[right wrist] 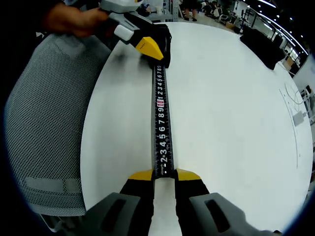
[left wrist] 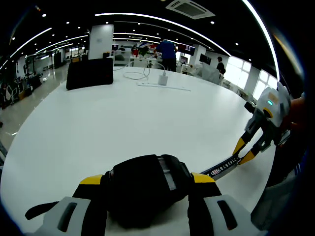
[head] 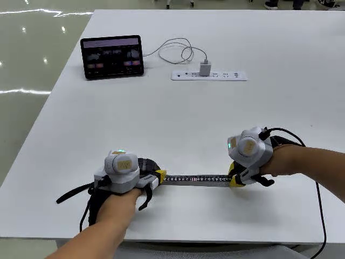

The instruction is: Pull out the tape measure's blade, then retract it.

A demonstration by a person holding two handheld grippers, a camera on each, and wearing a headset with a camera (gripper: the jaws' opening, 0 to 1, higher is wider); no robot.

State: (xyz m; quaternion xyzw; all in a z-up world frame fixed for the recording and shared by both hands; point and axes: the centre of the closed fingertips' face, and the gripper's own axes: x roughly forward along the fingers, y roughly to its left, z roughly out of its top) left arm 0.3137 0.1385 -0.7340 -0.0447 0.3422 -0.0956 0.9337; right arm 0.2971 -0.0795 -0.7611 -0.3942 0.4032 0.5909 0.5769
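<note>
Back row: a tablet (head: 112, 56) stands at the left of the white table (head: 280, 108) with its screen lit. To its right lies a power strip (head: 209, 75) with a charger (head: 205, 68) and a looped cable (head: 178, 49).

Front row: the left gripper (left wrist: 147, 178) has its jaws clamped on the black tape measure case (left wrist: 145, 194), which rests on the tabletop. The blade (right wrist: 162, 113) runs flat from the case, numbers up, to the right gripper (right wrist: 164, 174). That gripper's yellow-tipped jaws are closed on the blade's end. The end hook is hidden, so the grip appears to be at the very tip.
</note>
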